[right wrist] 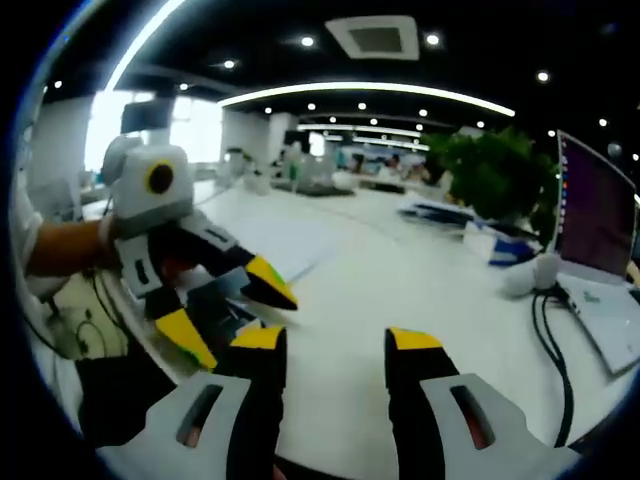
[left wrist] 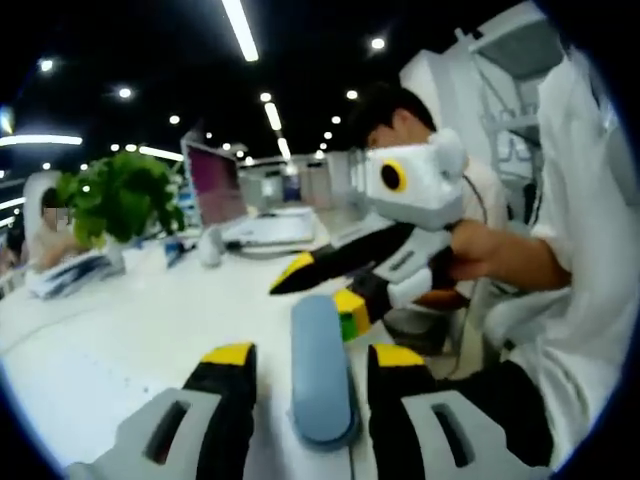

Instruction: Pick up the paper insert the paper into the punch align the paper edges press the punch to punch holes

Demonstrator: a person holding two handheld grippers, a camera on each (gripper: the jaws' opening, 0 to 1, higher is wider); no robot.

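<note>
Step in hand: by my judgement the very start, reaching for the paper; nothing is held yet.
Doing it well: I would bring one pair of tongs low and flat to the table (right wrist: 400, 270), take a sheet by its edge without creasing it, and keep the other pair free to steady the punch.
Left tongs (left wrist: 312, 362): bottom centre of the left gripper view, jaws spread apart, gripping nothing; the punch lies between them, but contact cannot be told.
Right tongs (right wrist: 335, 350): bottom centre of the right gripper view, jaws released and wide, over bare table.
Punch (left wrist: 322, 370): the long grey-blue thing at lower centre of the left gripper view; I take it for the punch.
Paper (right wrist: 280, 245): pale sheets left of centre in the right gripper view, just beyond the other tongs' tips.
</note>
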